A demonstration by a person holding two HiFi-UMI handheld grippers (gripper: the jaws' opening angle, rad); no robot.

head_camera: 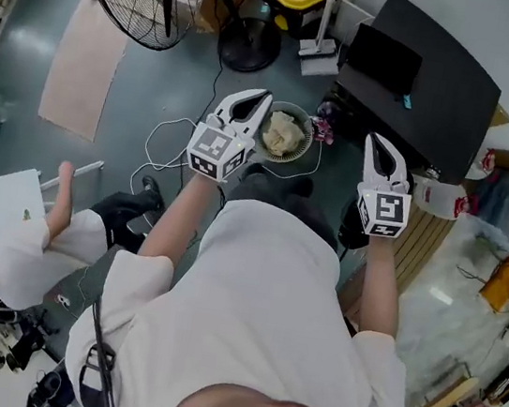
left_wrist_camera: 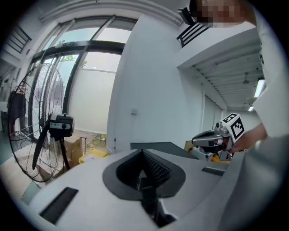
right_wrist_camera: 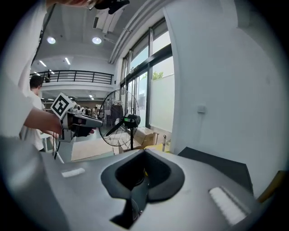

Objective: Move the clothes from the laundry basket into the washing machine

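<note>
- While both claws hang in the air in front of the person, the laundry basket (head_camera: 307,128) stands on the floor (head_camera: 34,32) between them in the head view, just beside the near left corner of the dark-topped washing machine (head_camera: 443,84).
- Left claw (head_camera: 254,98): clenched, tips meeting, nothing between them. Its own view looks out at a wall and a standing fan (left_wrist_camera: 61,125), not down at the basket.
- Right claw (head_camera: 378,142): clenched as well, and empty, near the machine's near edge.
- Clothes (head_camera: 281,135): one pale, crumpled heap fills the round basket. No cloth shows in either claw.
- Handling, by my judgement: soft, light and limp, not fragile. The cloth will likely drape and trail once lifted, and may catch on the basket rim or drag a neighbouring piece along.
- Where to take hold: a raised fold near the middle of the heap, pinched deep so that several layers bunch in the claw. A grip on a loose edge would let most of the piece hang.
- Both claws would have to open and tip downward first.
- A white cable (head_camera: 163,151) loops on the floor close to the basket. Trailing cloth should keep clear of it.
</note>
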